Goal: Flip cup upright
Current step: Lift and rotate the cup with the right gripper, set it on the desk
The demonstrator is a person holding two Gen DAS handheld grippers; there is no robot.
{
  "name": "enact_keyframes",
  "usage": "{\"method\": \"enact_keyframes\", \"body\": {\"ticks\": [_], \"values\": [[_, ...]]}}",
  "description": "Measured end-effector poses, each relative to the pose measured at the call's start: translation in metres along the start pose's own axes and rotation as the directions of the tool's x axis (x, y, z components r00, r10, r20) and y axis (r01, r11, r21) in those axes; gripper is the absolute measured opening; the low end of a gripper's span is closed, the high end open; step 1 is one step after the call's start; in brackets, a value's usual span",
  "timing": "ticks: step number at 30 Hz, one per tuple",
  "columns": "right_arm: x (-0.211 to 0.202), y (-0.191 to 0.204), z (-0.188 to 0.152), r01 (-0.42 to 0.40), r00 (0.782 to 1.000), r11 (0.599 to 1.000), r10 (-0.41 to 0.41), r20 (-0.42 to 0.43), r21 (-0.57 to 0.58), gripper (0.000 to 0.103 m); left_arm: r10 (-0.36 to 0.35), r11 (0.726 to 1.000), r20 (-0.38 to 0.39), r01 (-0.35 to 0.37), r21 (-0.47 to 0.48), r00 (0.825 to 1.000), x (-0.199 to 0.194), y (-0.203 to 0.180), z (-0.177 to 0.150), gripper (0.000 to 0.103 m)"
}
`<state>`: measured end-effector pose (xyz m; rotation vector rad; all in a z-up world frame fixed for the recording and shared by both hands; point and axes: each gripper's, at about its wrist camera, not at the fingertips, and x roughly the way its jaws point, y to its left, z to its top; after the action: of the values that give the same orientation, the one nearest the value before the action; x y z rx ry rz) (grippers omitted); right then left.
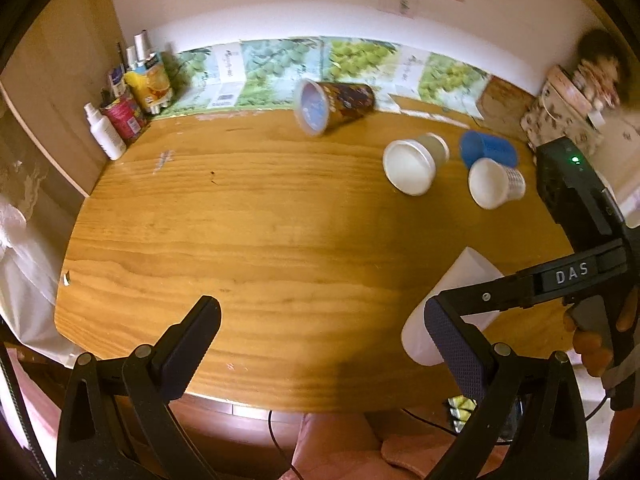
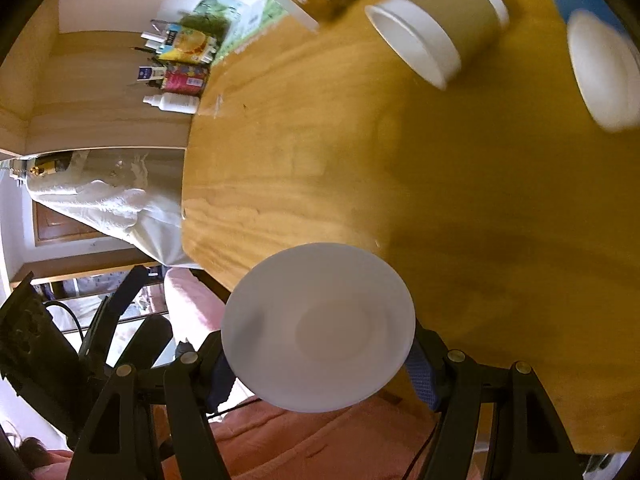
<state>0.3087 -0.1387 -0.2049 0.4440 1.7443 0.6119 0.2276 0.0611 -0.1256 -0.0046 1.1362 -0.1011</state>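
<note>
Cup (image 2: pixel 318 326), plain white, sits clamped between the pads of the right claw (image 2: pixel 320 364), low in the middle of the right wrist view, with its open mouth turned toward the lens. In the left wrist view the same cup (image 1: pixel 448 304) shows at lower right, tilted on a slant with its wider end toward the bottom of the frame, and it looks lifted off the bench (image 1: pixel 260 240) rather than resting on it, though contact is hard to rule out. By my reading the pick-up is done and the turn is partway; what remains is to finish rotating the cup mouth-up, set it on the wood and let go. The left claw (image 1: pixel 320 332) hangs released at the bottom of its own frame, jaws wide apart with nothing between them, near the bench's near edge. Farther back, at upper right of the left view, other cups lie on their sides: a beige one (image 1: pixel 416 164), a blue one (image 1: pixel 486 150) and a small white one (image 1: pixel 496 184) touching it, with a dark printed tub (image 1: pixel 332 104) near the back wall. Whether those are also to be righted the task line does not say. Bottles and cans (image 1: pixel 128 100) crowd the upper left corner.
</note>
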Motion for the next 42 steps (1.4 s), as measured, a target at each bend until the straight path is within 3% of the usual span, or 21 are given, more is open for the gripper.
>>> {"method": "enact_keyframes", "body": {"ticks": [9, 26, 42], "values": [[0.010, -0.028, -0.010, -0.015, 0.999, 0.999, 0.016, -0.028, 0.041, 0.071, 0.007, 0.997, -0.057, -0.003, 0.072, 0.998, 0.009, -0.027, -0.013, 0.101], [0.019, -0.050, 0.016, 0.025, 0.996, 0.998, -0.021, -0.089, 0.054, 0.072, 0.024, 0.986, -0.151, 0.002, 0.167, 0.988, 0.043, -0.055, 0.000, 0.101], [0.018, -0.050, 0.031, 0.074, 0.996, 0.994, -0.069, -0.058, 0.075, 0.072, 0.014, 0.987, -0.185, 0.016, 0.160, 0.983, 0.075, -0.041, 0.018, 0.101]]}}
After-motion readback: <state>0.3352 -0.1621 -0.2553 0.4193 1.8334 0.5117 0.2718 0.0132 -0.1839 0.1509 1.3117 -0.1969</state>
